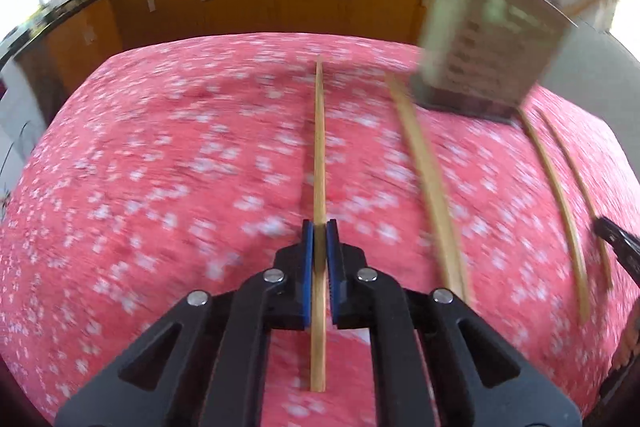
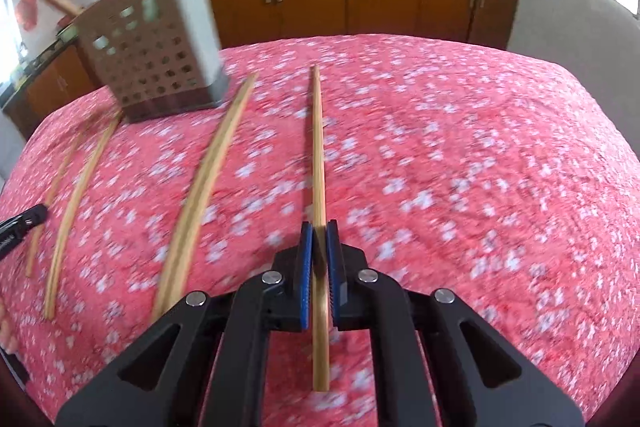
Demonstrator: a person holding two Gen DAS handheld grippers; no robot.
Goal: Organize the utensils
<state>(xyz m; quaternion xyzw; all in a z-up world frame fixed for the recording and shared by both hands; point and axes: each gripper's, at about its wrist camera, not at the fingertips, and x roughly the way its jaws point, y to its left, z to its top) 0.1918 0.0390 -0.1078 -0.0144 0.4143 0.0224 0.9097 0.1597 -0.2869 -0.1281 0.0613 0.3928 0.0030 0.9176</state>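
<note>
Chopsticks clamped in both grippers over the floral tabletop

Left gripper (image 1: 319,227) has its blue-padded jaws closed tight on a pale wooden chopstick (image 1: 319,147), which runs straight forward from between the pads and also trails back beneath the black frame. Right gripper (image 2: 319,229) is likewise closed on a darker wooden chopstick (image 2: 318,155), the stick passing between its pads and pointing away over the pink cloth with white flowers (image 2: 460,167) that covers the tabletop.

A grey perforated square utensil holder (image 2: 156,67) stands on the cloth, ahead and to the left of the right gripper, ahead and to the right of the left one. More wooden sticks rise out of its top, blurred.

Loose chopsticks lie on the cloth between the two grippers: a pair lying close together (image 2: 204,183) just beside the right gripper's stick, and two thinner ones (image 2: 76,195) further left, near the holder's base.
</note>
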